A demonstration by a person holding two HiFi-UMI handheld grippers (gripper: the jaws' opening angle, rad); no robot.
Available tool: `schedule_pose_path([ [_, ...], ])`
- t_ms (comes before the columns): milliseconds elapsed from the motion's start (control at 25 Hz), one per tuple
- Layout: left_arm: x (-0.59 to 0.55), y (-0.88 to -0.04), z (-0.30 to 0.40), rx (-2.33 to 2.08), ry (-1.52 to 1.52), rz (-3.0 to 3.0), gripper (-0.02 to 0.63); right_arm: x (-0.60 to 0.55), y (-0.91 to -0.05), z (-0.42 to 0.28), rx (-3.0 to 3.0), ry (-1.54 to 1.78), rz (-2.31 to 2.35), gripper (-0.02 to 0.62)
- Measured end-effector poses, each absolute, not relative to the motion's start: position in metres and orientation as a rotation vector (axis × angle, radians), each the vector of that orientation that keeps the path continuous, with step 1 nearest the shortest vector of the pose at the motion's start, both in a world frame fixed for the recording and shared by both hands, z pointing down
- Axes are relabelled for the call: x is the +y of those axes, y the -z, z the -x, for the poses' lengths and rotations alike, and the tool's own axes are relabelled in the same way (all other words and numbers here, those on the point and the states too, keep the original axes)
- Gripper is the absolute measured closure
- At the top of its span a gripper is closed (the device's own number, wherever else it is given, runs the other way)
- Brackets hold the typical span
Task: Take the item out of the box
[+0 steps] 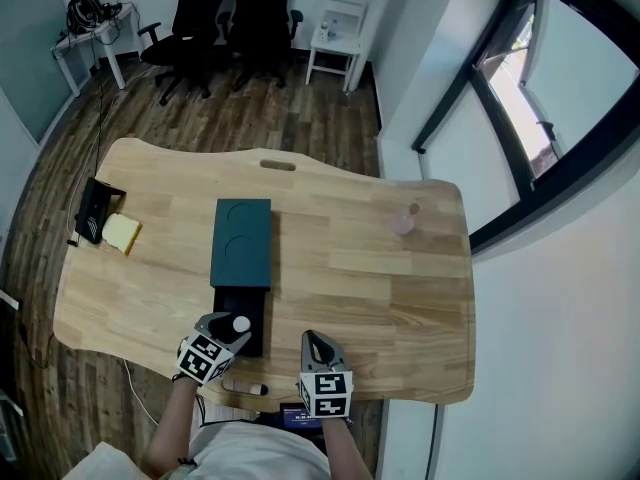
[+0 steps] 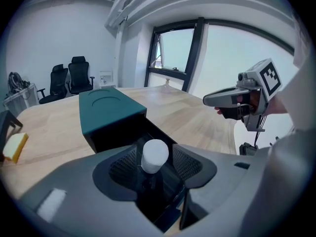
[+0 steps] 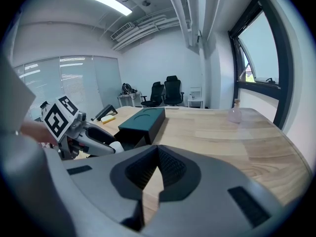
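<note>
A dark teal box [image 1: 243, 243] lies in the middle of the wooden table [image 1: 360, 268]. Its black drawer [image 1: 252, 343] is pulled out toward me. In the drawer stands a dark item with a white cap [image 2: 154, 155]. My left gripper [image 2: 154, 171] hangs over the drawer, and the cap sits between its open jaws with gaps on both sides. My right gripper [image 1: 318, 344] hovers to the right of the drawer near the front edge, its jaws together and empty. In the right gripper view the box [image 3: 143, 120] and the left gripper [image 3: 106, 147] are at the left.
A yellow sponge [image 1: 121, 232] and a black device [image 1: 95, 208] lie at the table's left end. A small pink bottle [image 1: 403, 220] stands at the far right. A small dark-and-white thing [image 1: 245, 387] lies at the front edge. Office chairs [image 1: 225, 18] stand beyond the table.
</note>
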State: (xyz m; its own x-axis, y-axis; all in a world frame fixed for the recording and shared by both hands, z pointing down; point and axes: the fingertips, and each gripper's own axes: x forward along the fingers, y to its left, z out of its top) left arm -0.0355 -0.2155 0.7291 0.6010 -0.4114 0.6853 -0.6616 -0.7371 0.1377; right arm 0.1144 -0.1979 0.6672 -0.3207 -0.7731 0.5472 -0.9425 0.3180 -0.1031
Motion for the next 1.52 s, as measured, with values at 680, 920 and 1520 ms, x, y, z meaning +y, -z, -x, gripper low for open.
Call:
schedule_pose_path([
  [680,-0.222,-0.750,0.029,-0.816,-1.064,-2.411,0.431,-0.213,-0.671,-0.121,-2.205,-0.587,-1.513,0.591],
  [920,-0.225,-0.735,0.033,-0.873,-1.016,-2.385,0.433,-0.209,-0.657,-0.127,-2.211,-0.570,-1.557,0.591],
  [1520,-0.222,-0.654,0.058,-1.027,-0.775,-2.451,0.433,-0.189,-0.606,-0.110,-2.267,-0.432,-1.629,0.591],
])
